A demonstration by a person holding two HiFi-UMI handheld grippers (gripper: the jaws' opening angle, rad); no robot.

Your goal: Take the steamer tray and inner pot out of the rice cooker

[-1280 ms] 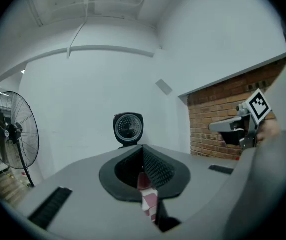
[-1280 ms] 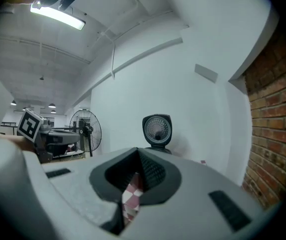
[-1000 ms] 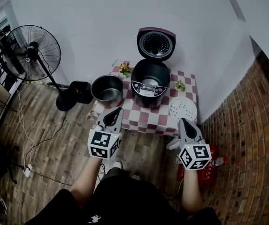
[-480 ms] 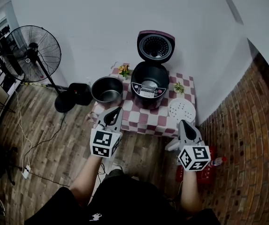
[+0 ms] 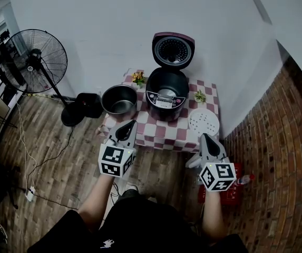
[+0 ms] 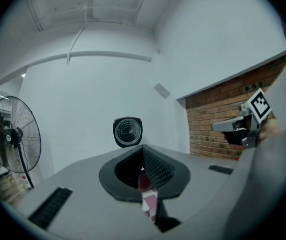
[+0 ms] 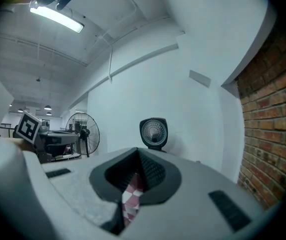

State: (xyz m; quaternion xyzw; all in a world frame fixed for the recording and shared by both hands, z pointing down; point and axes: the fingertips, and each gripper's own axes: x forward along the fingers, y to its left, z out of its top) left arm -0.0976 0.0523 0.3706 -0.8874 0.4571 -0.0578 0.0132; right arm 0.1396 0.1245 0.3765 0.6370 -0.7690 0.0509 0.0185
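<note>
1. Wood-plank flooring, a white wall and a brick wall surround a small checked desk (image 5: 164, 135). Both of the task's things are found on it, already outside the rice cooker (image 5: 166, 93).
2. The inner pot (image 5: 119, 100) is stood upright on the desk just ahead of the left tool (image 5: 127, 125), close beside the cooker. It is judged to be stiff, smooth metal, moderately heavy and likely slippery. Its thin rim would best be pinched, with one wall taken between the jaws.
3. The steamer tray (image 5: 204, 123) is laid flat on the desk ahead of the right tool (image 5: 207, 137), on the cooker's other side. It is judged light, rigid and perforated. Lying flat, it offers only its outer edge for a hold.
4. Nothing is seen inside the pot. The cooker's cavity is exposed under its raised lid (image 5: 173, 50); a pale bottom shows, and neither pot nor tray is made out in it.
5. Both tools are held level, short of the desk's near edge. The jaws of each are pressed together with nothing between them, and only checked cloth is glimpsed past them.
6. Two small plants (image 5: 138, 78) are set beside the cooker. A standing fan (image 5: 32, 62) is placed on the floor, well off to the left tool's outer side.
</note>
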